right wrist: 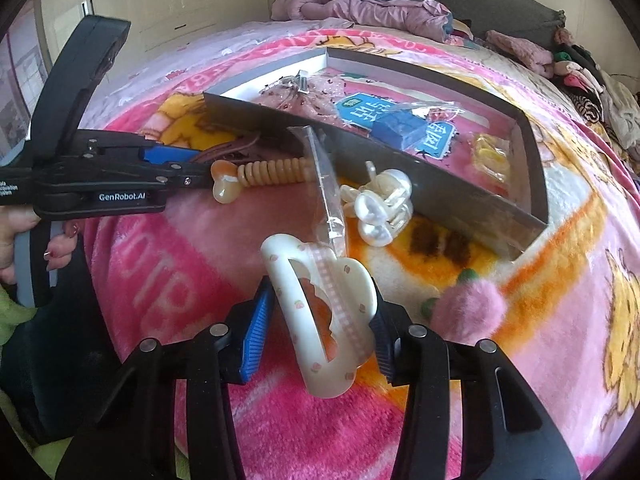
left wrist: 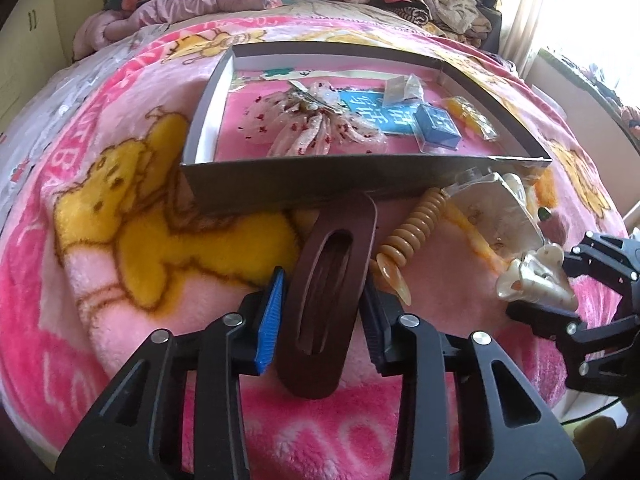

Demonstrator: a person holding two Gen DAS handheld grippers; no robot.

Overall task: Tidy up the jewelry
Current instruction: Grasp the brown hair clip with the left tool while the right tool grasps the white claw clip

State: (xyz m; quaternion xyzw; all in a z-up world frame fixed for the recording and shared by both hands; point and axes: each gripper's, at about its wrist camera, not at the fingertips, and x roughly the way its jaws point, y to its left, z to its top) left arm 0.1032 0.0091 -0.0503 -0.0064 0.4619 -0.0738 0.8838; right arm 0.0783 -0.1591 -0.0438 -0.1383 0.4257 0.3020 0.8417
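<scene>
Through the left wrist view, I have my left gripper [left wrist: 324, 320] with its fingers closed on the brown oval hair clip [left wrist: 328, 292], just in front of the grey box [left wrist: 280, 184] on the bed, where a sheer bow [left wrist: 308, 120], a blue case [left wrist: 436, 126] and a yellow packet [left wrist: 472, 116] already lie, so I judge sorting partly done. Over on the right wrist view, my right gripper [right wrist: 322, 326] grips the cream claw clip [right wrist: 324, 316], while the pearl clip [right wrist: 380, 204], amber beaded clip [right wrist: 260, 176] and pink pompom [right wrist: 468, 312] wait on the blanket [right wrist: 160, 280].

Left tool [left wrist: 323, 320] clamped, right tool [right wrist: 322, 330] clamped, both angled downward
</scene>
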